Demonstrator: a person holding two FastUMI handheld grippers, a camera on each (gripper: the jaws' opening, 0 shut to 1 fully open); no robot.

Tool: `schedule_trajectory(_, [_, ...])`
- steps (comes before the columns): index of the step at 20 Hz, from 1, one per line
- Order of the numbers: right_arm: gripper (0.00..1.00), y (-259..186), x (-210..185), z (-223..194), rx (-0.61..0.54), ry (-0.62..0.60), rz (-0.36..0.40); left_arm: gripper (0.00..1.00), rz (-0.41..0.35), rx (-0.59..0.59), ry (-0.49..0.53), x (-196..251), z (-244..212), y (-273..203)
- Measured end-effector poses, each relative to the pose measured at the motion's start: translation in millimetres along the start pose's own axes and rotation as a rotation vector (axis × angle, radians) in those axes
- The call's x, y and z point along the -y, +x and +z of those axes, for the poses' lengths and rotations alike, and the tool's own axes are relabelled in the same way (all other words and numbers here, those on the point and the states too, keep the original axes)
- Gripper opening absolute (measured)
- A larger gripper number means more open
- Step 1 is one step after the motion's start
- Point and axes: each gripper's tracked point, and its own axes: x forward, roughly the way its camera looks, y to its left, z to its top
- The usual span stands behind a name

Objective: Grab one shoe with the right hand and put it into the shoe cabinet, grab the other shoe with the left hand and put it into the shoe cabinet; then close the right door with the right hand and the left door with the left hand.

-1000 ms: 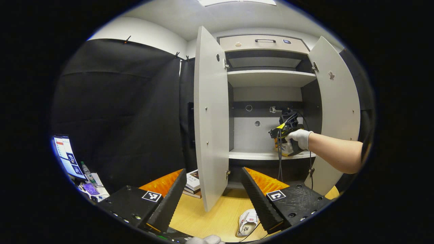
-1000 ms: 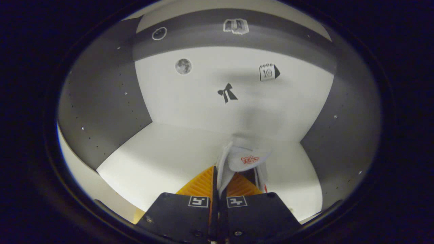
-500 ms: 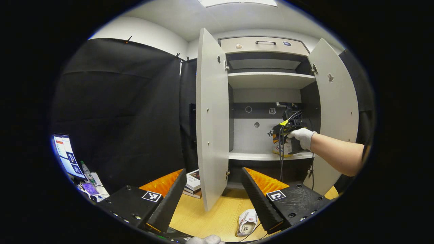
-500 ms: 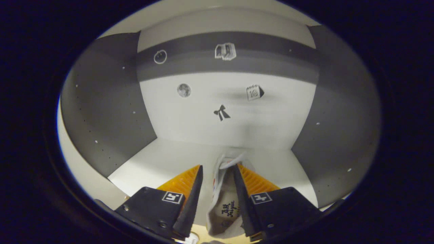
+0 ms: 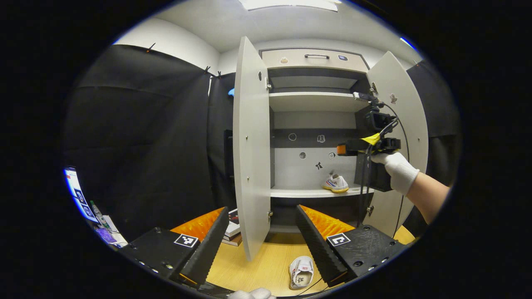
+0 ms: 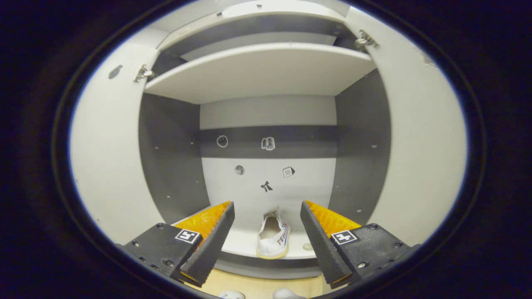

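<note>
One white shoe (image 5: 336,184) (image 6: 272,236) stands on the lower shelf (image 5: 291,192) of the shoe cabinet, toward its right side. The other white shoe (image 5: 301,272) lies on the wooden floor in front of the cabinet. Both cabinet doors, left (image 5: 251,145) and right (image 5: 397,124), stand wide open. My right gripper (image 6: 266,236) is open and held back outside the cabinet, facing the shelved shoe; the left gripper view shows it in a gloved hand (image 5: 397,168) by the right door. My left gripper (image 5: 262,241) is open, low above the floor, with the floor shoe just right of its gap.
An upper shelf (image 5: 311,101) and a drawer with a handle (image 5: 316,56) sit above. Books (image 5: 232,230) lie on the floor left of the cabinet. A monitor (image 5: 77,193) and small items stand at far left. Cables hang from the right gripper.
My right gripper let go of the shoe on the lower shelf, opened wide and drew back up and out of the cabinet. The left gripper stayed nearly still.
</note>
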Motion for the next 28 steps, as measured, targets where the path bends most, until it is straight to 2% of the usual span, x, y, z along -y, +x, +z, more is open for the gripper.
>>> schedule_trajectory(2, [1.00,-46.8,-0.9,-3.9,0.040,0.007,0.022,0.96,-0.039,0.000,-0.002,2.6,-1.8,0.4])
schedule_trajectory(8, [1.00,-158.3,18.1,-53.1,0.035,-0.018,-0.038,0.96,-0.135,-0.002,0.022,7.0,-13.0,-1.8])
schedule_trajectory(9, [1.00,-174.0,24.1,-60.7,0.041,-0.011,-0.062,1.00,-0.146,0.002,0.023,7.6,-14.2,-2.7])
schedule_trajectory(10, [1.00,-189.0,27.4,-71.2,0.040,-0.005,-0.076,0.96,-0.158,-0.001,0.023,9.5,-14.6,-2.8])
schedule_trajectory(13, [1.00,-219.6,35.3,-94.6,0.003,0.008,-0.105,0.96,-0.200,-0.004,0.038,16.4,-21.6,-3.8])
schedule_trajectory(16, [1.00,-233.2,46.0,-93.2,-0.004,0.006,-0.137,0.96,-0.232,-0.028,0.049,29.8,-42.1,0.4])
schedule_trajectory(17, [1.00,-235.8,50.0,-93.0,-0.012,-0.002,-0.149,1.00,-0.241,-0.037,0.053,33.9,-50.8,3.1])
schedule_trajectory(19, [1.00,-240.6,54.2,-92.9,-0.022,-0.008,-0.155,0.96,-0.260,-0.084,0.067,44.1,-84.9,5.1])
schedule_trajectory(20, [1.00,-242.3,56.1,-93.0,-0.025,-0.009,-0.155,1.00,-0.273,-0.115,0.078,49.7,-105.7,5.5])
schedule_trajectory(21, [1.00,-244.6,57.9,-93.6,-0.029,-0.012,-0.153,0.96,-0.286,-0.161,0.079,55.2,-131.3,5.6])
schedule_trajectory(28, [1.00,-260.7,76.8,-123.0,-0.123,-0.030,-0.170,0.96,-0.330,-0.461,0.122,80.1,-301.4,7.7])
